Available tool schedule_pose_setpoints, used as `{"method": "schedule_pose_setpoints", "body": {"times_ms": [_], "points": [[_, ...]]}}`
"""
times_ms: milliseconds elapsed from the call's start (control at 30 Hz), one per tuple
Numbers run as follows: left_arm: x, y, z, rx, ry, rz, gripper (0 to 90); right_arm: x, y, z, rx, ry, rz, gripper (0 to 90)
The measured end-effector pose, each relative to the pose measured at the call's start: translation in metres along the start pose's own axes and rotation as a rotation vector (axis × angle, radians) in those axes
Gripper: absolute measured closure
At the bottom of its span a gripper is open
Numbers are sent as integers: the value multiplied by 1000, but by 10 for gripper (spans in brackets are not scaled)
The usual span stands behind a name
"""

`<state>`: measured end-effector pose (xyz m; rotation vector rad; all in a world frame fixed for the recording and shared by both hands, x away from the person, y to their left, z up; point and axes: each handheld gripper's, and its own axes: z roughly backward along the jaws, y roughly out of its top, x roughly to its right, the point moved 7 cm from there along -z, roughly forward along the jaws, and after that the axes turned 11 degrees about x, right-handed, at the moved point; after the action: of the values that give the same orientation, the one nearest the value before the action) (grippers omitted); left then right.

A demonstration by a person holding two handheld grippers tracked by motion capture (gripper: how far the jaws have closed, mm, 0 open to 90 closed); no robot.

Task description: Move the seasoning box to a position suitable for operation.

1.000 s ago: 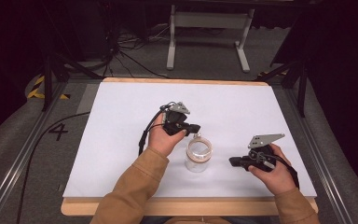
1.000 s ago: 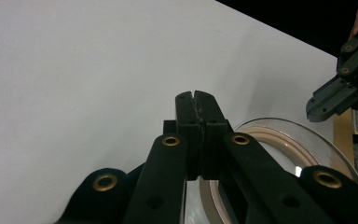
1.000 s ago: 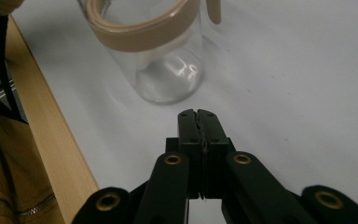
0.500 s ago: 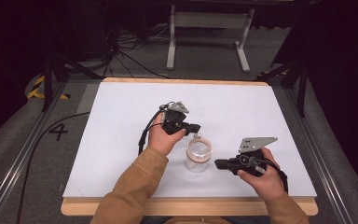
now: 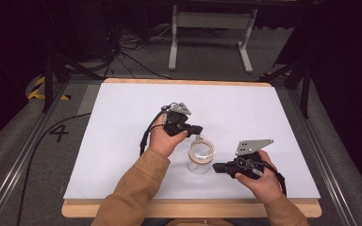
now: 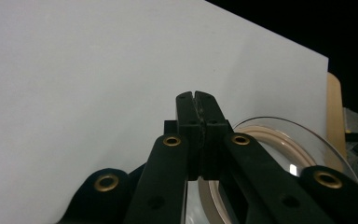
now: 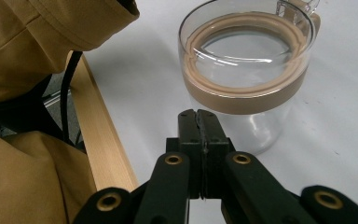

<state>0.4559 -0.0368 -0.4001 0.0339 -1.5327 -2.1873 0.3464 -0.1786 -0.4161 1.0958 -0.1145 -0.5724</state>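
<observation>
Your table point(image 5: 122, 122) was lit evenly from above while the surroundings stayed dark; soft shadows fell beneath your hands, and the close jaws looked slightly blurred.

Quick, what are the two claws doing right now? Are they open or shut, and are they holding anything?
Left claw: shut, holding nothing, next to the jar.
Right claw: shut, holding nothing, pointing at the jar.
</observation>
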Motion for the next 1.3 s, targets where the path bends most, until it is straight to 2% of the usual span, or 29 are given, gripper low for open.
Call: {"method": "schedule_pose_setpoints", "body": {"times_ms": [33, 333, 933, 1000, 1300], "points": [[1, 0, 0, 2, -11, 3, 900, 0, 0, 0, 1, 1, 0, 900], [1, -2, -1, -11, -22, 6, 900, 0, 1, 0, 12, 14, -10, 900], [-3, -3, -3, 9, -35, 94, 900, 1, 0, -9, 25, 1, -2, 900], [-4, -3, -3, 6, -31, 90, 900, 1, 0, -9, 29, 1, -2, 900], [-4, -3, -4, 13, -29, 90, 900, 8, 11, -7, 123, -34, -12, 900]]}}
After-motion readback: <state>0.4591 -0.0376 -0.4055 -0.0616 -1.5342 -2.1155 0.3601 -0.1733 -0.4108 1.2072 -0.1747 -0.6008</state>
